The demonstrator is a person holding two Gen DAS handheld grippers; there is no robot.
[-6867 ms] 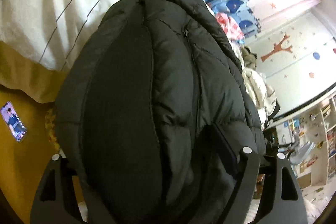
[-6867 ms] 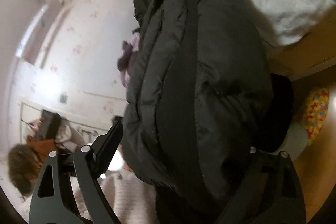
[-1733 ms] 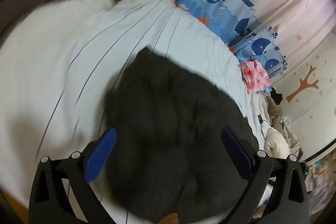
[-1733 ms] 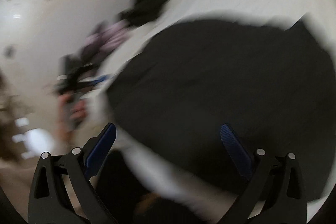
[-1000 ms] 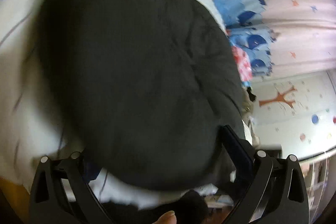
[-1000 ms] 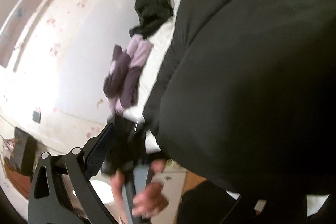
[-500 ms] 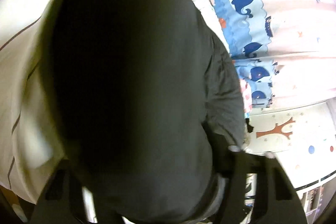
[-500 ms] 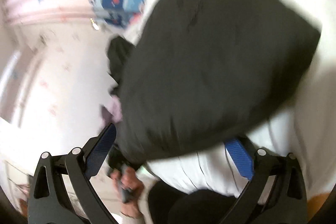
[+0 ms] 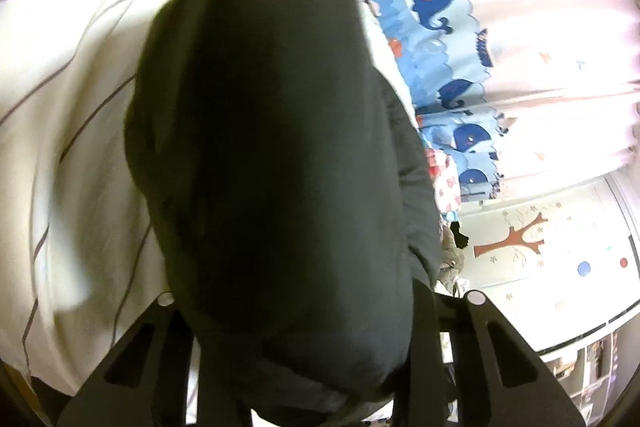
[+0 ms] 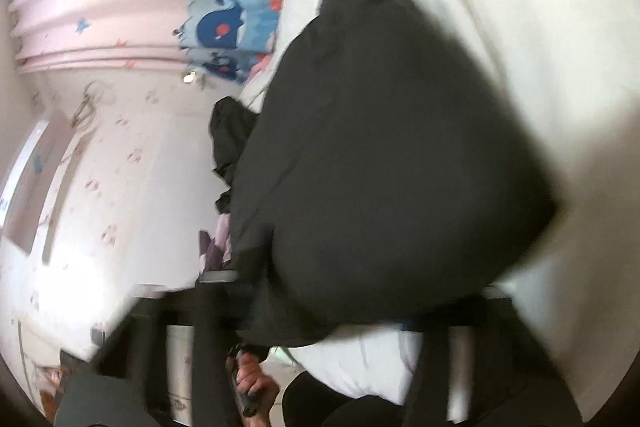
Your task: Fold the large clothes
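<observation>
- One black puffer jacket (image 9: 272, 155) lies bunched on the white striped bed sheet (image 9: 72, 99); it is the only garment I am working on.
- My left gripper (image 9: 304, 355) has the jacket's near edge bulging between its two fingers, which sit against the fabric on either side, so I am clamped on it.
- My right gripper (image 10: 332, 311) is smeared by blur under the jacket's (image 10: 384, 155) near edge; I cannot tell whether its fingers are closed or apart.
- Beyond the jacket, at the far edge of the sheet, lies one other dark garment (image 10: 230, 143), with one purple garment (image 10: 218, 247) just beside it.
- One whale-print curtain (image 9: 436, 39) hangs past the jacket's far side.
- One tree decal (image 9: 516, 239) is on the wall beyond the jacket.
- Below the jacket in the right wrist view, a hand (image 10: 252, 383) grips a dark handle.
</observation>
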